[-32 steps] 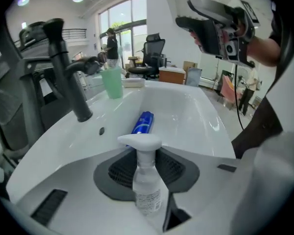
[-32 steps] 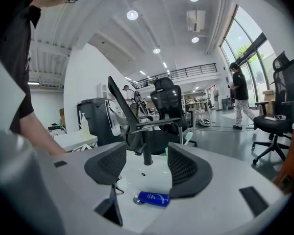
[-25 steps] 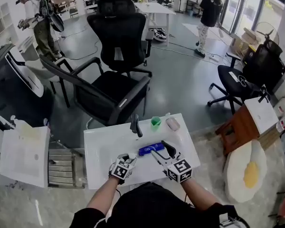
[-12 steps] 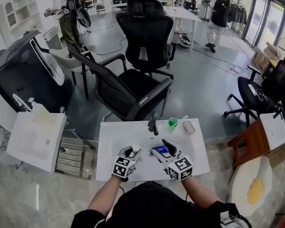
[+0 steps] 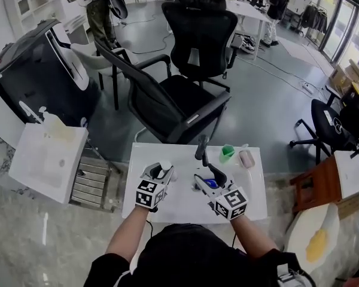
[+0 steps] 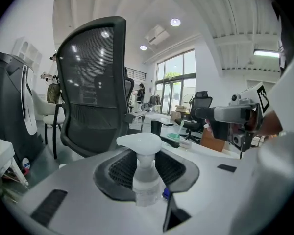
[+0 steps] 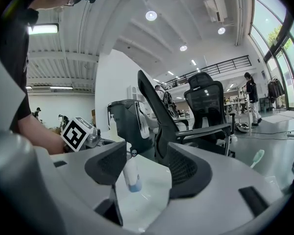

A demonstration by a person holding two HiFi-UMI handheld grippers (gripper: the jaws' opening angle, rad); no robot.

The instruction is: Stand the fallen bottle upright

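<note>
The bottle has a white pump head [image 5: 163, 172], a clear neck and a blue lower end [image 5: 210, 183]. My left gripper [image 5: 161, 171] is shut on its neck just under the pump head [image 6: 146, 143], which stands above the jaws. The bottle leans, with its blue end toward my right gripper [image 5: 206, 178]. In the right gripper view the bottle [image 7: 131, 173] shows between the wide-open jaws and neither pad touches it. Whether its base rests on the white table [image 5: 167, 207] I cannot tell.
At the table's far edge stand a dark upright cylinder [image 5: 201, 148], a green cup [image 5: 227, 153] and a pinkish item [image 5: 246, 158]. Black office chairs [image 5: 185, 100] stand just beyond. A white cabinet [image 5: 45, 160] is at the left and a wooden stool [image 5: 323, 181] at the right.
The bottle lay flat on the table a second ago. My left gripper has lifted its pump end up and away, and my right gripper has slid in around the blue end.
</note>
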